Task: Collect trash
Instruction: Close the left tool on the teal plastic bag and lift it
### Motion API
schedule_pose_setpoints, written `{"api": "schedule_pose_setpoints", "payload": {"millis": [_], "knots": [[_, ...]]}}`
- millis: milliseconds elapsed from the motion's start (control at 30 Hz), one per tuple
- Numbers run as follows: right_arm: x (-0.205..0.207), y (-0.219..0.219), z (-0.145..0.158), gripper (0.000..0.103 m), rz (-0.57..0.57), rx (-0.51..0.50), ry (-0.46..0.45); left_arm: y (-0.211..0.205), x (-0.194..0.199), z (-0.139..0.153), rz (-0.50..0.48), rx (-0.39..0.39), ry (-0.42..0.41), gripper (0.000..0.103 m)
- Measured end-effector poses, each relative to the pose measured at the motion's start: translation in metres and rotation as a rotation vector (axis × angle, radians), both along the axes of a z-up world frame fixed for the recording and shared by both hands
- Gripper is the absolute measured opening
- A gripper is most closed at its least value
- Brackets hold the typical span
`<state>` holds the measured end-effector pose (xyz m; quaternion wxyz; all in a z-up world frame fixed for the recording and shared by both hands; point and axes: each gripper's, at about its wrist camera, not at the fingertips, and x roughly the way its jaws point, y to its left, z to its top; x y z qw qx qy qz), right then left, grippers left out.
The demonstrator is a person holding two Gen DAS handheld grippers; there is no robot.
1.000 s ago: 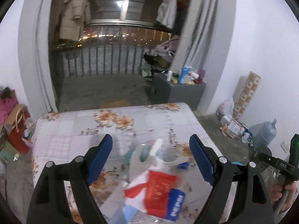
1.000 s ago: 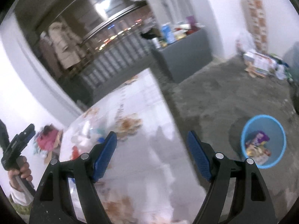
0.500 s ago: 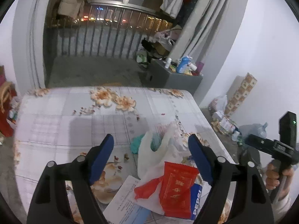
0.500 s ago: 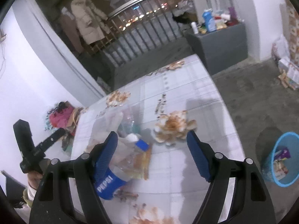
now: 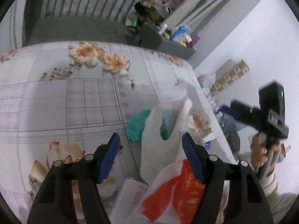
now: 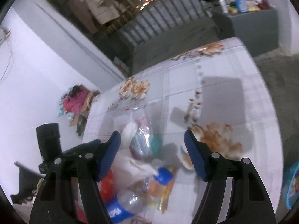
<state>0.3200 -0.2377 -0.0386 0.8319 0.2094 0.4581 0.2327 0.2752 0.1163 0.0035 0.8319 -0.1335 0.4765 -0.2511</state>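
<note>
Near the table's (image 5: 56, 97) right edge, the white bag (image 5: 158, 141) stands lengthwise just ahead of the left gripper (image 5: 150, 145), whose half-open, empty jaws have just been closing.

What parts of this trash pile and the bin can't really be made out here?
- Plastic bottle, right wrist view: label blurred, base behind the right gripper fingers.
- Red wrapper, left wrist view: print blurred, partly behind the left gripper finger.
- Blue bin, right wrist view: cut off by the edge.

one bottle (image 6: 127, 203) (two grippers (image 5: 150, 145))
</note>
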Motion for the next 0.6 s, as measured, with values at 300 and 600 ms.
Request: {"api": "schedule_pose_setpoints", "payload": {"millis": [300, 600], "knots": [[0.049, 0.022, -0.03, 0.062, 0.092, 0.099, 0.087, -0.004, 0.02, -0.02, -0.019, 0.009, 0.056, 0.05], [0.058, 0.027, -0.038, 0.04, 0.145, 0.143, 0.14, -0.008, 0.02, -0.024, -0.034, 0.03, 0.057, 0.035]]}}
